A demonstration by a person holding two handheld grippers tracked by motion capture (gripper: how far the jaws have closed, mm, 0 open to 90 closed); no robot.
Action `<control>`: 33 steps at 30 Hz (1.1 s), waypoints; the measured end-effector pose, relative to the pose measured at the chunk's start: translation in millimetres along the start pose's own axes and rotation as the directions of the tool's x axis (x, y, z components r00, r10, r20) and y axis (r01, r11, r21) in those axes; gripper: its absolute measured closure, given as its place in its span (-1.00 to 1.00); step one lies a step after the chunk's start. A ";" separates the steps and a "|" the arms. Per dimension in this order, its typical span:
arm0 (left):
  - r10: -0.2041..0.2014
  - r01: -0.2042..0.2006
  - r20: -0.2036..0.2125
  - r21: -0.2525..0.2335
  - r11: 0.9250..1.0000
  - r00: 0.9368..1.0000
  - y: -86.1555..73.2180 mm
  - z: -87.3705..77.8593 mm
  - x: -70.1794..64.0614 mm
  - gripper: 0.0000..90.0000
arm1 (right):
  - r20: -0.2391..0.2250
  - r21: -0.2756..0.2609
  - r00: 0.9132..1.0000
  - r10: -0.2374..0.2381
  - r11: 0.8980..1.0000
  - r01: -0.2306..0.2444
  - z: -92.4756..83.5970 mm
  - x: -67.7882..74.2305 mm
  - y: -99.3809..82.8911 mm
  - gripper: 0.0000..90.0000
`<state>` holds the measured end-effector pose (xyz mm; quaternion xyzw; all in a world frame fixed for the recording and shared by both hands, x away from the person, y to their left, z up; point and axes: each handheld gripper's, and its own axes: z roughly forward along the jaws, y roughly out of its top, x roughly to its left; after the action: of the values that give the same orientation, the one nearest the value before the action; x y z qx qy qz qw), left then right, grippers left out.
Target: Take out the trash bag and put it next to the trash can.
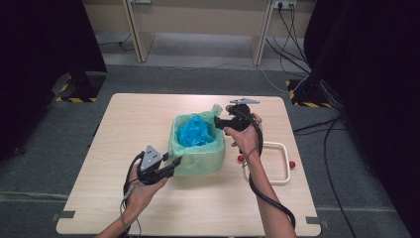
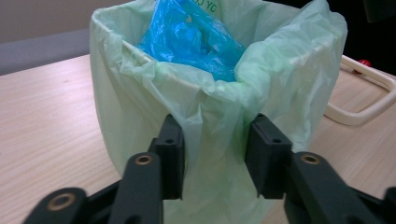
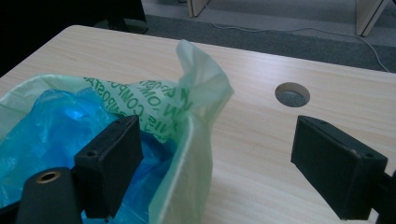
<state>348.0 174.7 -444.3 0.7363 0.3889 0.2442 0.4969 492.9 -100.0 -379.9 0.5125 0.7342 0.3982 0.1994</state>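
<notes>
Your left gripper (image 1: pixel 172 163) pinches a fold of the green bag (image 2: pixel 299 93) at the bin's near corner, mid-table, while your right gripper (image 1: pixel 216 122), jaws spread wide, hangs over the far right corner, its loose flap (image 3: pixel 201 79) between them.

The place looks like a lab or recording room set inside an office. A light wooden table (image 1: pixel 148 208) stands alone on grey carpet (image 1: pixel 44 148), with tape marks at its near corners. Black curtains (image 1: pixel 34 44) hang on both sides, and stand bases with yellow-and-black hazard tape (image 1: pixel 74 99) sit beside them. Black cables (image 1: pixel 297 44) run across the floor to a wall socket (image 1: pixel 283 5). Pale desk legs (image 1: pixel 136 34) stand along the back wall. The table has a round cable hole (image 3: pixel 292 94).
</notes>
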 end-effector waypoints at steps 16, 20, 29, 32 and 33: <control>-0.017 0.019 0.046 -0.054 0.998 0.999 8.9 -12.4 -0.4 0.96 | -0.028 0.058 0.999 -0.039 0.997 0.041 36.5 12.5 13.3 -0.48; -0.020 0.024 0.057 -0.053 0.998 0.998 9.1 -12.6 0.0 0.96 | -0.027 0.076 0.997 -0.078 0.994 0.079 40.3 13.2 13.3 -0.10; -0.031 0.036 0.083 -0.066 0.997 0.996 12.8 -14.5 -0.2 0.95 | -0.040 0.026 0.990 -0.138 0.990 0.139 31.6 15.7 15.9 0.67; -0.027 0.034 0.087 -0.075 0.997 0.996 15.7 -16.1 -1.2 0.95 | -0.031 0.022 0.988 -0.150 0.988 0.151 29.9 15.0 17.3 0.76; -0.026 0.033 0.088 -0.078 0.996 0.996 17.2 -16.8 -1.3 0.95 | -0.029 0.012 0.989 -0.144 0.989 0.144 28.3 14.8 18.1 0.80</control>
<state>340.4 179.3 -421.9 0.7201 0.3677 0.2199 0.5458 517.6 -72.9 -381.0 0.4539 0.7749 0.3846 0.2137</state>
